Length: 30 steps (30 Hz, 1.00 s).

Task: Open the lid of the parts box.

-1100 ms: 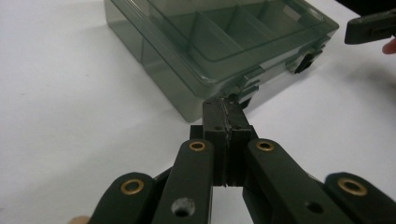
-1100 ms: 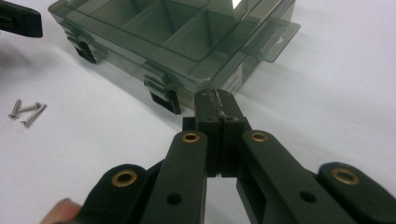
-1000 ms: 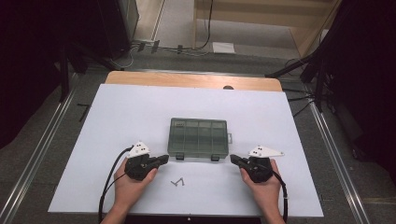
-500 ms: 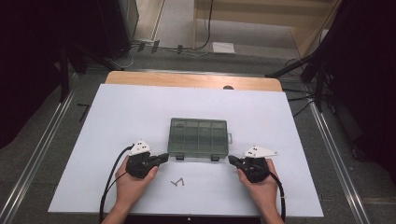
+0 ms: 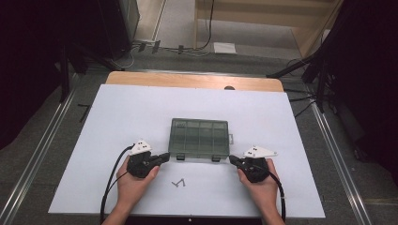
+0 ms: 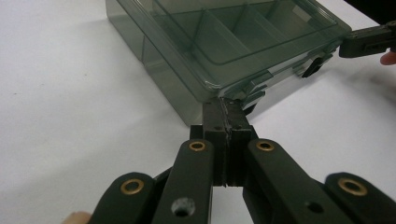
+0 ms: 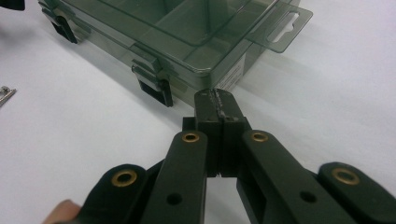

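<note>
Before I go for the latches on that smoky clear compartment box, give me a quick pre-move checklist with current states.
1. Smoky transparent plastic compartment box lid down flat: ok.
2. Two dark front latches fastened: cannot tell.
3. Left gripper shut, nothing between jaws, tip at the box's front corner: ok.
4. Right gripper shut, nothing held, tip near the opposite corner: ok.
5. Small bent metal pieces lie on the white table sheet apart from both grippers: ok.
6. Compartment contents: cannot tell.

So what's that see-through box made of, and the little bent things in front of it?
The box looks like smoky grey-green plastic with a glossy finish: you can see its inner dividers through the lid, and light glints off the edges. Its clips look like darker plastic. The little bent pieces look like thin metal, going by the silvery one in the right gripper view, but they are too small to be sure.
</note>
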Available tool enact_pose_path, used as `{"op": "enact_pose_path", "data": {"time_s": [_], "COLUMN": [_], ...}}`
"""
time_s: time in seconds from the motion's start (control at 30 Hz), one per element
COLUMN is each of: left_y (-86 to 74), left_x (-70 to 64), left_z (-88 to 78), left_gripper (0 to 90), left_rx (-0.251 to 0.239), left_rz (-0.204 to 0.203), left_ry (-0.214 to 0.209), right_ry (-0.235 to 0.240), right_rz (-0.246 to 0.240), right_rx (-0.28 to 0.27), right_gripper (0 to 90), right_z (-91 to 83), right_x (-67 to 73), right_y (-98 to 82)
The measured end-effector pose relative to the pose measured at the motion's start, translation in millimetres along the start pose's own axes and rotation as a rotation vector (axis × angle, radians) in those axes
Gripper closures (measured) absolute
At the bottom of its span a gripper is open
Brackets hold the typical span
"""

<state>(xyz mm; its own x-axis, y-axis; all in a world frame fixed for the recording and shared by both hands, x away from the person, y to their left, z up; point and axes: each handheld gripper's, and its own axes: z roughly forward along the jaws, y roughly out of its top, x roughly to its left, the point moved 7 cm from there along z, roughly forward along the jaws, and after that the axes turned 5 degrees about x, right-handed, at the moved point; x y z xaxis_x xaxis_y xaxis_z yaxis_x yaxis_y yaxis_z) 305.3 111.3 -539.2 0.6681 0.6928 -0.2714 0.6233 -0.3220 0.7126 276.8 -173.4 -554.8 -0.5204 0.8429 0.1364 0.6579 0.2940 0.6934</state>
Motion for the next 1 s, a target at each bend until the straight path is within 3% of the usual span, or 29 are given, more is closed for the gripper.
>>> {"op": "enact_pose_path", "data": {"time_s": [0.17,0.6,1.0], "left_y": [1.0,1.6,4.9], "left_x": [-0.2,-1.1,-2.1], "left_z": [-0.2,-0.5,-0.7], "left_gripper": [90.0,90.0,90.0], "left_rx": [-0.01,-0.013,-0.023], "left_rz": [0.0,0.006,0.011], "left_ry": [-0.005,-0.003,-0.003], "right_ry": [-0.004,0.042,0.037], "right_rz": [-0.006,0.025,0.023], "right_rx": [-0.01,-0.063,-0.036], "right_gripper": [90.0,90.0,90.0], "right_z": [-1.4,-8.3,-4.4], "right_x": [-0.1,-0.8,-0.8], "right_y": [1.2,6.4,3.6]}}
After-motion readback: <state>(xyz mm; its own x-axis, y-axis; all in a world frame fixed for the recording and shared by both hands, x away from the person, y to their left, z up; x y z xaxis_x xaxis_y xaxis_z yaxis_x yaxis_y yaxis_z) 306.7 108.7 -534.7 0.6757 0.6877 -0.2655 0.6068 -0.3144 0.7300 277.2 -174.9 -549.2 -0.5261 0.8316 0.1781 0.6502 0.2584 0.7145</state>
